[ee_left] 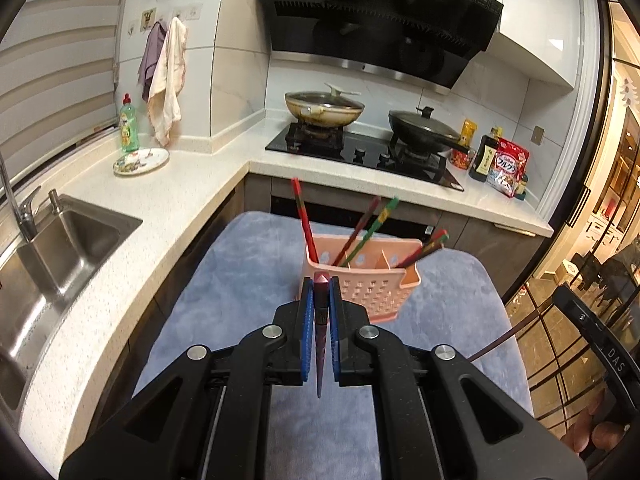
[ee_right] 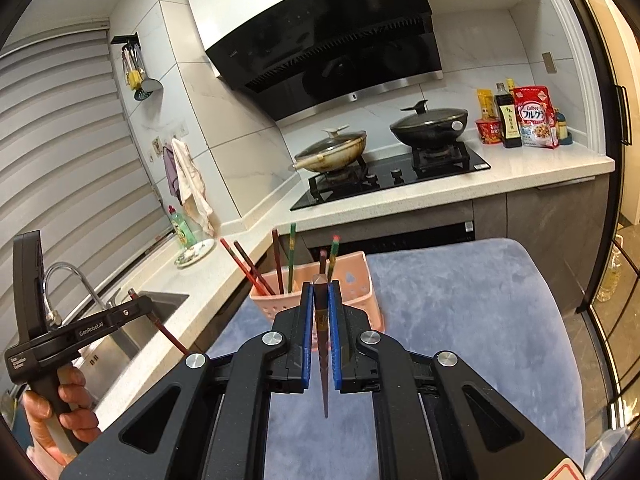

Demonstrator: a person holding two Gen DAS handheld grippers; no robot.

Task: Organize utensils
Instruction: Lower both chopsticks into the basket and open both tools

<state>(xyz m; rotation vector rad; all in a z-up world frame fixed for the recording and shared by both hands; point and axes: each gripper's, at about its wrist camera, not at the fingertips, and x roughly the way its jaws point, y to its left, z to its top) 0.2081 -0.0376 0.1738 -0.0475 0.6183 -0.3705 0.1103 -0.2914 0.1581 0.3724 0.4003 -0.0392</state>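
Two chopsticks in hand, one per gripper. L gripper (ee_left: 320, 300): blue pads clamped narrow on a purplish chopstick (ee_left: 320, 344), blunt end up at the pad tips, taper pointing back and down toward the cam. R gripper (ee_right: 321, 304): same hold on a dark brown chopstick (ee_right: 323, 360), also blunt end up, long axis running along the fingers.

Pink perforated holder (ee_left: 372, 292) stands on the blue-grey padded top (ee_left: 240, 280), toward its far edge, nearest the stove counter. It sits just beyond the L jaws and slightly to their right; from the R wrist view it lies straight ahead, partly behind the fingers. Both grippers look raised above its rim. Holder already has several red/green/brown sticks (ee_left: 356, 232) leaning in its compartments; exact count per compartment unclear, dividers partly hidden.

Judgement: next move = drop-in. Each stick's axis is roughly in line w/ the fingers, so the taper must swing down over an open slot before release. L seems marginally nearer; hard to rank thru fisheye. Risk: taper catching a divider or a leaning stick.
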